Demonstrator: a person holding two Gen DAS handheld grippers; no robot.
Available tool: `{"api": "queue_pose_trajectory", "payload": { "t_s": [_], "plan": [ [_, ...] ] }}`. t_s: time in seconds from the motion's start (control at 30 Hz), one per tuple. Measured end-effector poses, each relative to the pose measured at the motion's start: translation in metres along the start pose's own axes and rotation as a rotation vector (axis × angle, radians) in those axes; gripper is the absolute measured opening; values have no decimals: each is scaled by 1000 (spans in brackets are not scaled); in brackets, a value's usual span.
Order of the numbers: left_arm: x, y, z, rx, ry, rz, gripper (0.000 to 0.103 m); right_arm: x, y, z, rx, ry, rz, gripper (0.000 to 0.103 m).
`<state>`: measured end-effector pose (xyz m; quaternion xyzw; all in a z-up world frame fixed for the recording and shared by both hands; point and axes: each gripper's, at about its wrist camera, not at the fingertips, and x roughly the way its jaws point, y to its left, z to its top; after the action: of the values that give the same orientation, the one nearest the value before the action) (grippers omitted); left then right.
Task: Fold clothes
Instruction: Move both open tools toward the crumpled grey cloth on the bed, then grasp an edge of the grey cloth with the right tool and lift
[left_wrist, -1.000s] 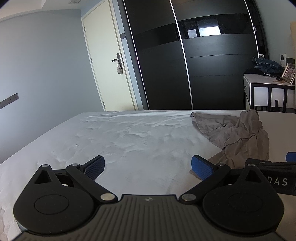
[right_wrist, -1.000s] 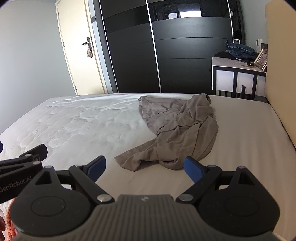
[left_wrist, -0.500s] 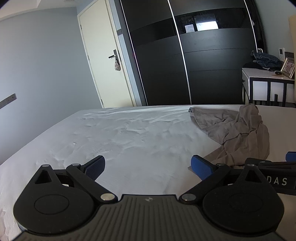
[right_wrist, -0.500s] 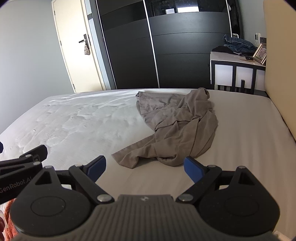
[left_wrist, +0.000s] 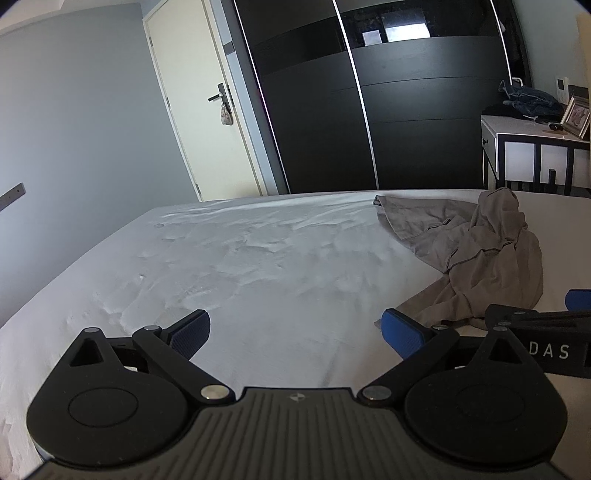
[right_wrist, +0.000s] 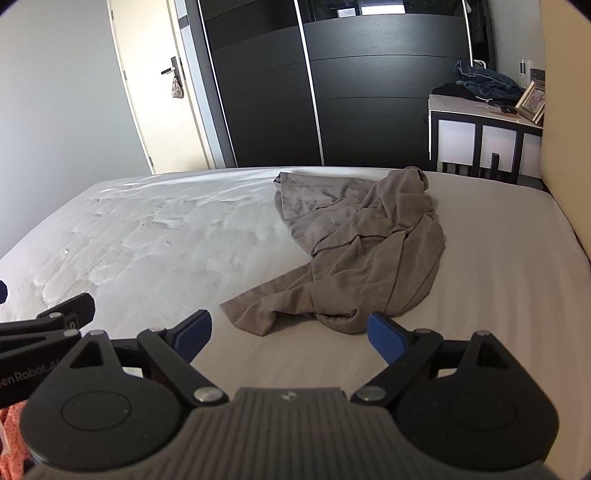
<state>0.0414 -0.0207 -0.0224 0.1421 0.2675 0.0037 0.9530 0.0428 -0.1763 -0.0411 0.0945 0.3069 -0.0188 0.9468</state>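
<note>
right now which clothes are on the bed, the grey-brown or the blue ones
The crumpled grey-brown garment lies on the bed; the blue denim clothes sit on the side table.

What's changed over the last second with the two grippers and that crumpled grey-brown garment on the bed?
Both grippers have eased forward toward the crumpled grey-brown garment; it sits a little nearer in each wrist view. Nothing was grasped or released. The left gripper and right gripper stay open and empty, and the garment lies unmoved on the white bed sheet.

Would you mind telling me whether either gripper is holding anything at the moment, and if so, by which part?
Nothing is held. The left gripper and right gripper are both open above the bed, short of the crumpled grey garment.
</note>
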Motion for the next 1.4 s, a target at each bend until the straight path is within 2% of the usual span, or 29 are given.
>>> {"api": "queue_pose_trajectory", "payload": {
  "t_s": [0.23,0.37,0.63,0.77,0.83,0.9,1.0,1.13,1.4],
  "plan": [
    [26,5,12,-23,50,-13,103,42,-19,17,-76,21,-36,93],
    [41,7,17,-12,70,-18,103,80,-39,23,-80,91,-46,92],
    [66,15,21,-40,116,-35,103,141,-59,24,-64,207,-20,82],
    [73,22,21,-64,147,-35,103,162,-59,23,-77,248,-11,68],
    [74,28,22,-86,160,-46,103,170,-58,24,-89,257,1,57],
    [73,35,23,-117,165,-57,103,173,-55,26,-115,256,18,33],
    [69,47,23,-160,164,-57,103,173,-45,35,-150,232,20,13],
    [61,65,23,-184,153,-26,103,165,-27,57,-151,173,68,9],
    [30,125,15,-289,141,65,103,124,60,96,-203,65,315,8]
  ]
}}
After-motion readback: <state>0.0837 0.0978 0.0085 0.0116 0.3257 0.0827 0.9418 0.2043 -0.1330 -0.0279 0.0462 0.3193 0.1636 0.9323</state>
